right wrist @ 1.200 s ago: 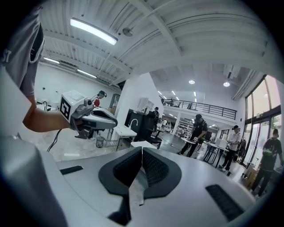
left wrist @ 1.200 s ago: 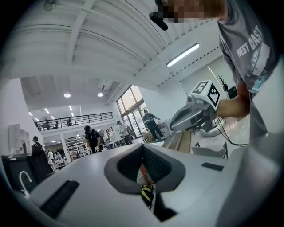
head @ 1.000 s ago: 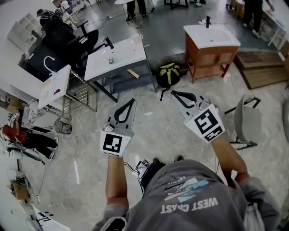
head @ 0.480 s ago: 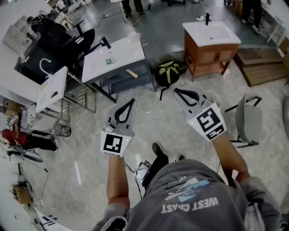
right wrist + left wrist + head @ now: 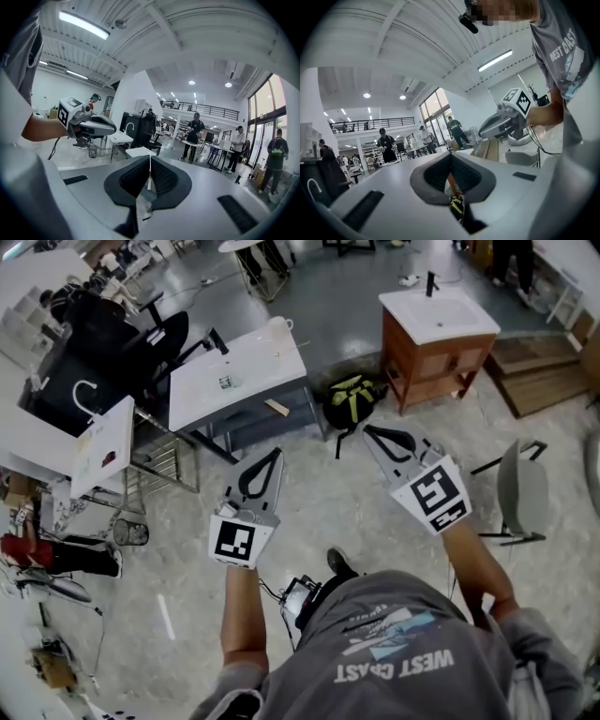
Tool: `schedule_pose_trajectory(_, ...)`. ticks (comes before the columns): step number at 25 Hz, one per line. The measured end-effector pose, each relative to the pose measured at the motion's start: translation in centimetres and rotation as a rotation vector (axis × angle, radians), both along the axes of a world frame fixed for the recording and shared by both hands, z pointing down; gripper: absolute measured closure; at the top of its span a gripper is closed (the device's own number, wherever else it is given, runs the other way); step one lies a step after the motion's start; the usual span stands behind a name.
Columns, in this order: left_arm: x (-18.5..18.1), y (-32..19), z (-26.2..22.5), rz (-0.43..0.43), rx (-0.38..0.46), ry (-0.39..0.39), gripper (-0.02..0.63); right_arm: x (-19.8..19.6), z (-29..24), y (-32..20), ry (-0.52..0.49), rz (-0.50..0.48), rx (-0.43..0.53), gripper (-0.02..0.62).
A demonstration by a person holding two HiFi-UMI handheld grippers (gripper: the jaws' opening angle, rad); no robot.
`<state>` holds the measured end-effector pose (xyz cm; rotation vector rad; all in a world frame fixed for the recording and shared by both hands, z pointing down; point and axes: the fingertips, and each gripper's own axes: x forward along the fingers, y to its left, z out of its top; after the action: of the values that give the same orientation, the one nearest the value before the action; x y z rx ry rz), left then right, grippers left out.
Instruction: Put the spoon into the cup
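Note:
A white cup point(image 5: 278, 329) stands at the far edge of a white table point(image 5: 239, 367) ahead of me; I can make out no spoon. A small dark item point(image 5: 226, 382) lies on the tabletop. My left gripper point(image 5: 273, 453) is held out level over the floor, short of the table, its jaws shut and empty; in the left gripper view the left gripper point(image 5: 451, 153) shows its tips meeting. My right gripper point(image 5: 367, 430) is beside it, also shut with nothing held; the right gripper view shows the right gripper point(image 5: 150, 157) with its tips touching.
A black and green backpack point(image 5: 349, 395) lies on the floor by the table's right leg. A wooden vanity with a white sink point(image 5: 439, 315) stands beyond it. A grey chair point(image 5: 520, 493) is at the right, and black office chairs point(image 5: 141, 338) and a white board point(image 5: 101, 432) at the left.
I have walked forward: the white table, backpack and vanity have slid nearer, and the cup has come into view. Both grippers keep their pose and stay shut.

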<state>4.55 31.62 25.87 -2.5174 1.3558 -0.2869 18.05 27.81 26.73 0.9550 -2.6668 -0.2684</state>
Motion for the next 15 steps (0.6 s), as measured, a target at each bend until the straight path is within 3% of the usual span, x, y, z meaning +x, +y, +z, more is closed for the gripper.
schedule_pose_trajectory(15,-8.6,-4.9,0.1,0.064,0.02,0.061,0.604,-8.6,-0.1,-3.7,0.033,0.05,0.012,0.563)
